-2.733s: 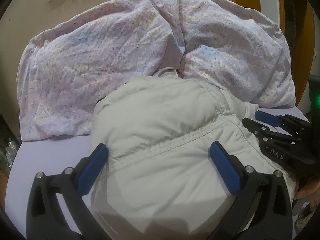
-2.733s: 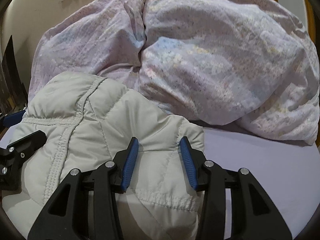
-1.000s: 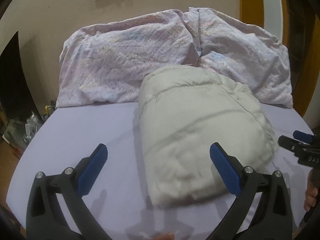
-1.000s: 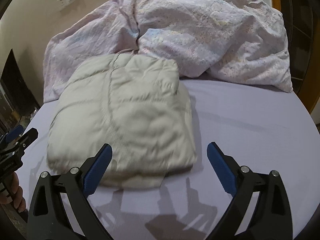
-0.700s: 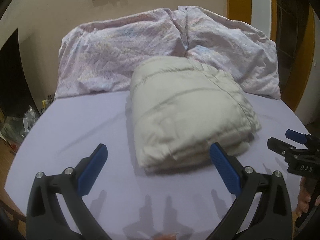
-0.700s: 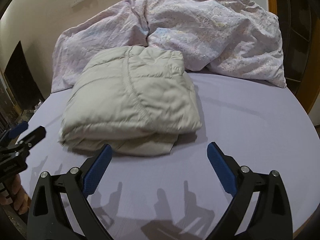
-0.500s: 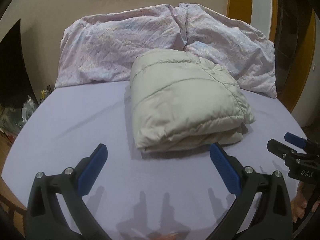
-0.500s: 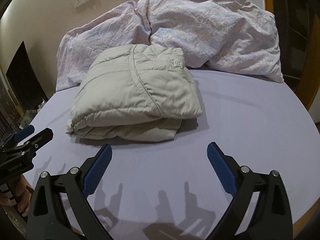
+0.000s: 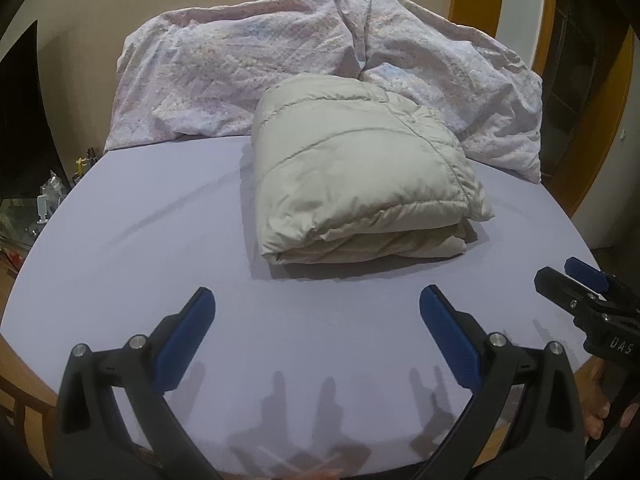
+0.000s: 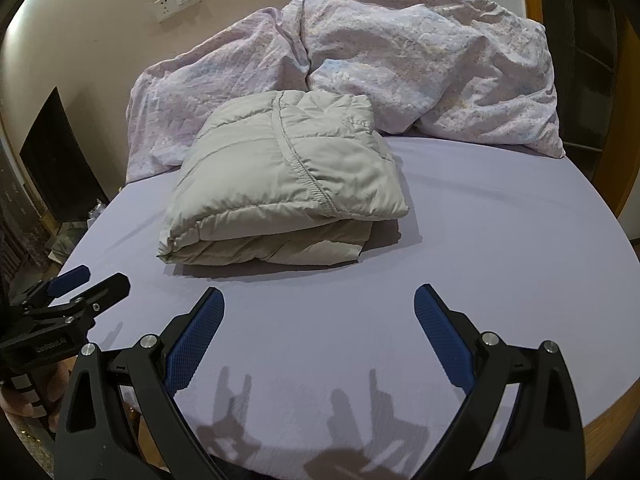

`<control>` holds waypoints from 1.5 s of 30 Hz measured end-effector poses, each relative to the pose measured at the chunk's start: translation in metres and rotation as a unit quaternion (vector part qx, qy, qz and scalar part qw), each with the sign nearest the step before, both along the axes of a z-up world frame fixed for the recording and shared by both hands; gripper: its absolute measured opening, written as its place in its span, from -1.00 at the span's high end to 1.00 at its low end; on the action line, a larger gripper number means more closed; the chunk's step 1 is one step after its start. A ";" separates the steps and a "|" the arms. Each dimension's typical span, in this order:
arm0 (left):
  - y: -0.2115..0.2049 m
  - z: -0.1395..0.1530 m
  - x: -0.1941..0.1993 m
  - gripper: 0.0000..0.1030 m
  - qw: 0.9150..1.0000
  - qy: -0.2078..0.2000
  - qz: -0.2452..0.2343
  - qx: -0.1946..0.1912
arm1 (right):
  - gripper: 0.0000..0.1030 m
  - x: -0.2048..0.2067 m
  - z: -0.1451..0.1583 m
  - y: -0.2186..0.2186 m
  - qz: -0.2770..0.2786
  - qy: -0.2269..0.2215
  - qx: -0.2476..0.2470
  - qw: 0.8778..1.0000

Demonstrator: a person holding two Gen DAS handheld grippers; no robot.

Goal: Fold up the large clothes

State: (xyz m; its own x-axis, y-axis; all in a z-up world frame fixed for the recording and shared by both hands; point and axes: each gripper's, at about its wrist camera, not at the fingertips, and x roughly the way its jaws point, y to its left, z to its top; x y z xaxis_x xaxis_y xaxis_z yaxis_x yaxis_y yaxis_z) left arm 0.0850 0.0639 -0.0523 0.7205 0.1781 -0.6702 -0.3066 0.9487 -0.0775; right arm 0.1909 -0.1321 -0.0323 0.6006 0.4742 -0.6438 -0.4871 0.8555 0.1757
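I hold the left gripper (image 9: 316, 300) low over the near edge of the lavender sheeted bed (image 9: 140, 248), its blue-padded fingers (image 9: 188, 332) spread wide with nothing between them. My right gripper (image 10: 318, 300) sits level beside it, fingers equally far apart and empty, pointing the same way toward the headboard end. Each tool shows at the edge of the other's view, well apart from the cloth. The pale grey quilted puffer jacket (image 10: 280, 176) lies folded into a thick rectangular bundle in the middle of the bed, its folded edge facing me, its far side touching the crumpled pink floral duvet (image 10: 420, 68) heaped against the beige wall (image 10: 80, 40). A white wall socket plate (image 10: 176, 0) sits above the duvet
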 end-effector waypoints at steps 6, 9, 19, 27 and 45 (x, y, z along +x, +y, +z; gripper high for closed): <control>-0.002 0.002 -0.001 -0.96 1.000 0.006 -0.006 -0.008 | -0.90 -0.006 0.003 0.000 0.012 0.014 0.006 1.000; -0.003 0.003 -0.002 -0.96 1.000 0.004 -0.007 -0.009 | -0.90 -0.008 0.003 0.000 0.015 0.014 0.008 1.000; -0.010 0.004 -0.003 -0.96 1.000 0.004 -0.024 -0.020 | -0.90 -0.009 0.004 -0.005 0.008 0.017 0.014 1.000; -0.017 0.005 -0.002 -0.96 0.998 0.000 -0.044 -0.036 | -0.90 -0.007 0.004 -0.011 0.003 0.019 0.019 1.000; -0.019 0.006 -0.002 -0.96 0.998 0.000 -0.053 -0.042 | -0.90 -0.010 0.003 -0.012 0.004 0.019 0.021 1.000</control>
